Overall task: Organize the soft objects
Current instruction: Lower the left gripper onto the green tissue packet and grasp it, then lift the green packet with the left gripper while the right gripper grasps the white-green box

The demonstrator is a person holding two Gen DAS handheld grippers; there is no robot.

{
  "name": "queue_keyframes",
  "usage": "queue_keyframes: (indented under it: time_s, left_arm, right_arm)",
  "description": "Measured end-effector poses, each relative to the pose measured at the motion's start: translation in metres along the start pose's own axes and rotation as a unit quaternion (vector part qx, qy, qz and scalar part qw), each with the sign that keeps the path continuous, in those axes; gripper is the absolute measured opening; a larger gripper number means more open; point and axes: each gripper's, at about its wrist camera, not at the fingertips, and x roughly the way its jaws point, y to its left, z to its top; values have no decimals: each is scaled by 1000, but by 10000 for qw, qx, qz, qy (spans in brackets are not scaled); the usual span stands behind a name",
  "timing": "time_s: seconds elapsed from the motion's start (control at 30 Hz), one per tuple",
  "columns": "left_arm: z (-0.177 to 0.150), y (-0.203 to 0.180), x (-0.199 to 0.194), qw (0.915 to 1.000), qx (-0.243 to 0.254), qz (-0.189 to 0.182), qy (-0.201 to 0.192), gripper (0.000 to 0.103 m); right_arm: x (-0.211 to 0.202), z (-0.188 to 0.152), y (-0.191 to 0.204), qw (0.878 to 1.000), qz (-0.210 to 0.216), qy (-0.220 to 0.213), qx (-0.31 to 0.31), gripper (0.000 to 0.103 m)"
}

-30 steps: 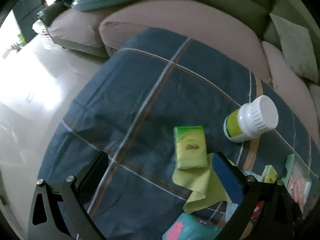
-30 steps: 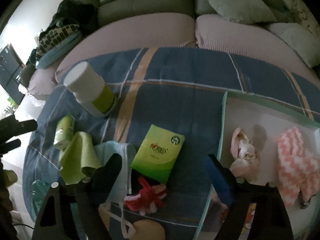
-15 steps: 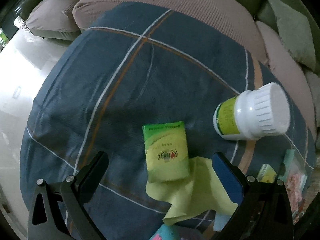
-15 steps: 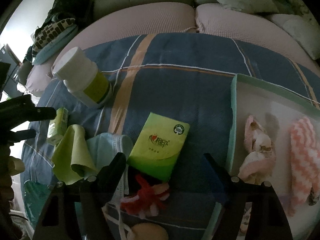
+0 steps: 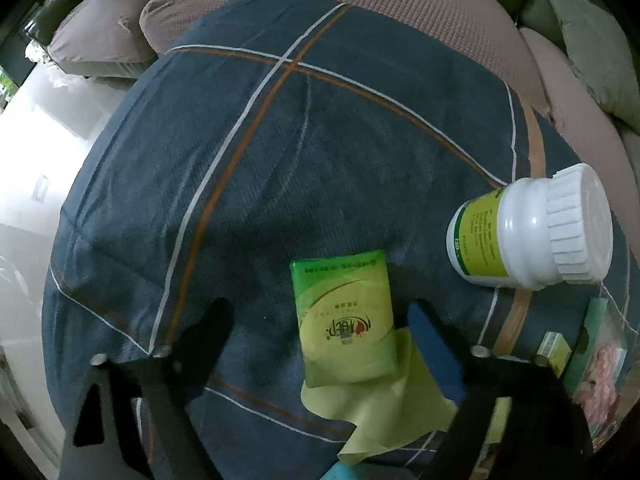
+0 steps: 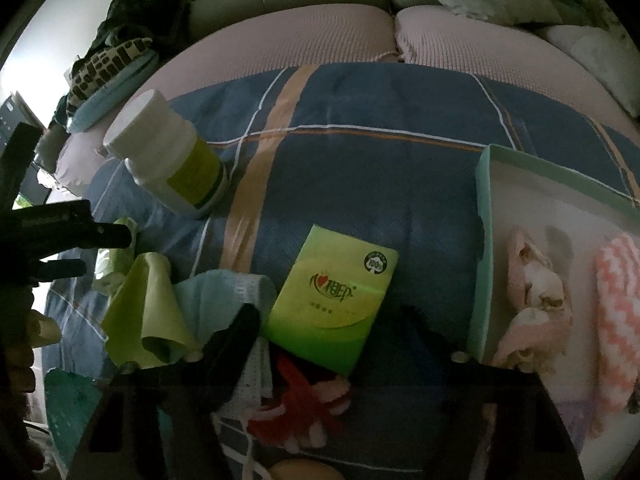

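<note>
Both my jaws wide open, nothing held

Near my left jaws [image 5: 320, 332] lie a small green tissue pack [image 5: 345, 316] and yellow-green soft cloth [image 5: 384, 412]. My right jaws [image 6: 332, 328] hover over a bigger green pack [image 6: 334, 302] marked "100%". Pink fluffy things [image 6: 532, 296] already sit in the pale green box [image 6: 482, 264]; the rest still wait.

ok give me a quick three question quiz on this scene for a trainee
1. True or false: the left gripper is shut on the small tissue pack.
2. What lies partly under that pack? A) yellow-green cloth B) pink striped cloth C) red and white yarn toy
3. Fill in: in the right wrist view, the green-rimmed box already holds a pink striped cloth and a pink ____.

Key:
1. False; its jaws are open, with the pack lying between them.
2. A
3. A crumpled soft item, perhaps a sock; it is hard to tell.
</note>
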Motion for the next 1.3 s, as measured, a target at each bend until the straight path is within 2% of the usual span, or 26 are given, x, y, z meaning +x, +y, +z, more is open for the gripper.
queue_keyframes:
  time_s: [0.07, 0.1, 0.17, 0.4, 0.7, 0.9, 1.1, 1.3]
  left_arm:
    - [0, 0, -1, 10000, 5, -24, 13, 69]
    - [0, -1, 0, 10000, 12, -51, 27, 66]
    - [-3, -1, 3, 9999, 14, -124, 51, 50]
    - [-7, 3, -6, 9997, -79, -161, -156, 49]
    - [-41, 3, -75, 9925, -333, -157, -1167, 49]
    - [-63, -5, -102, 9878, -397, -261, -1481, 49]
    - [-81, -35, -120, 9835, -402, -192, -1755, 49]
    - [-89, -60, -134, 9795, -45, -307, -1989, 49]
  right_arm:
    - [-3, -2, -2, 10000, -8, -18, 9, 61]
    - [-3, -2, -3, 10000, -7, -21, 10, 60]
    - [-4, -1, -3, 10000, 8, -26, 29, 60]
    - [-6, -3, -5, 10000, 3, -48, 66, 59]
    - [-14, -4, -6, 9999, -4, -123, 93, 59]
    - [-26, -4, -7, 9996, 49, -234, 127, 58]
    - [-42, -3, -11, 9990, 89, -395, 171, 58]
    - [-56, -2, -19, 9981, 68, -565, 220, 57]
